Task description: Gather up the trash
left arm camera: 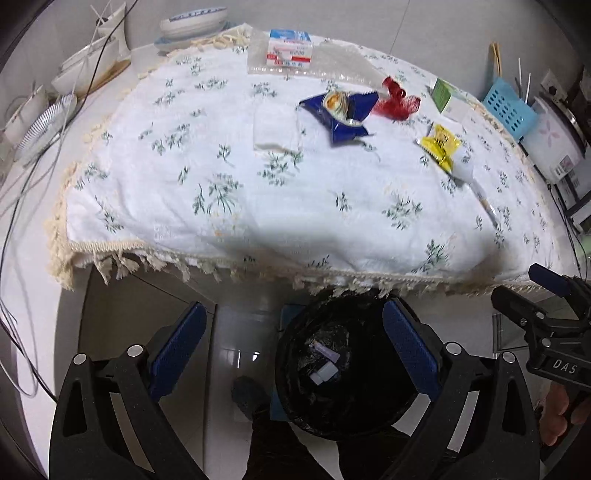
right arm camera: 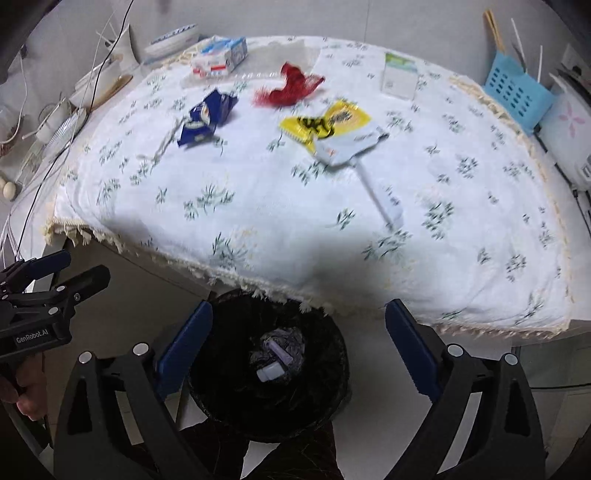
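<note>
Trash lies on a floral tablecloth (left arm camera: 258, 206): a blue snack wrapper (left arm camera: 338, 112) (right arm camera: 208, 116), a red wrapper (left arm camera: 397, 99) (right arm camera: 291, 88), a yellow wrapper (left arm camera: 441, 146) (right arm camera: 325, 120) over a white packet with a stick (right arm camera: 354, 147), and a white tissue (left arm camera: 275, 129). A black-lined bin (left arm camera: 343, 369) (right arm camera: 269, 365) stands on the floor below the table edge and holds some scraps. My left gripper (left arm camera: 293, 347) is open and empty above the bin. My right gripper (right arm camera: 299, 343) is open and empty above the bin too; it also shows in the left wrist view (left arm camera: 532, 284).
A blue and white box (left arm camera: 290, 48) (right arm camera: 219, 57) on clear plastic and a green and white box (left arm camera: 448, 96) (right arm camera: 399, 75) sit at the table's back. Bowls and dishes (left arm camera: 194, 22) stand back left. A blue basket (right arm camera: 517, 90) and rice cooker (left arm camera: 557, 144) stand right. Cables (left arm camera: 22, 206) hang left.
</note>
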### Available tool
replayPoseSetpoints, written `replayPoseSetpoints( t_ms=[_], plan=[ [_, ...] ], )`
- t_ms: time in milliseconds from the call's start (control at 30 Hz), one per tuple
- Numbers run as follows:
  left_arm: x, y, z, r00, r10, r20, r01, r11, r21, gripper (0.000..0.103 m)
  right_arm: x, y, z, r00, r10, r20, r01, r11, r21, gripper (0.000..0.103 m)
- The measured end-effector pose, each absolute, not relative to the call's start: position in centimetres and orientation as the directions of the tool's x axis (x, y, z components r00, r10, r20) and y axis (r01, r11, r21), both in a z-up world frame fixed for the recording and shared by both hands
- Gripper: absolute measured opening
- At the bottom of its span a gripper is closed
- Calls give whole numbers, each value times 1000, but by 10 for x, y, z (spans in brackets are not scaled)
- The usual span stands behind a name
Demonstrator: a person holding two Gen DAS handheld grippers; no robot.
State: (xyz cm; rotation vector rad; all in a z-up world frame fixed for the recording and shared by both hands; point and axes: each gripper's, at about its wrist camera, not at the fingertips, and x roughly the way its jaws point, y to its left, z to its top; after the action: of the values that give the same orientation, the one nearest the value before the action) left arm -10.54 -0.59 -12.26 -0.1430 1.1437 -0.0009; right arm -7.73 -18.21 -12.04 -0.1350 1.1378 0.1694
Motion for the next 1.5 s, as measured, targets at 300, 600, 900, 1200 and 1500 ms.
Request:
replayPoseSetpoints(
  t_ms=[300,600,900,1200,1500],
  plan=[
    [-88,-10,-92,444,-75,-893,-66,991,-117,94,-58,-198,-80,473,70,-878,-170,985,-13,91],
    [-61,-13,-71,461,-71,-884,-56,992,-109,94,-33,-208,-57,511,66,-857,-150,989,-13,91],
    [-29,-14,-53,468,-67,-881,-60,992,-107,94,-1,-219,-40,538,61,-841,-123,992,-7,91],
    [8,-10,-46,466,-47,-883,-77,993,-94,94,39,-227,-28,554,53,-831,-95,995,0,91],
    [55,5,-43,464,-19,-886,-117,990,-82,93,87,-234,-35,535,48,-844,-68,998,14,91]
  ],
)
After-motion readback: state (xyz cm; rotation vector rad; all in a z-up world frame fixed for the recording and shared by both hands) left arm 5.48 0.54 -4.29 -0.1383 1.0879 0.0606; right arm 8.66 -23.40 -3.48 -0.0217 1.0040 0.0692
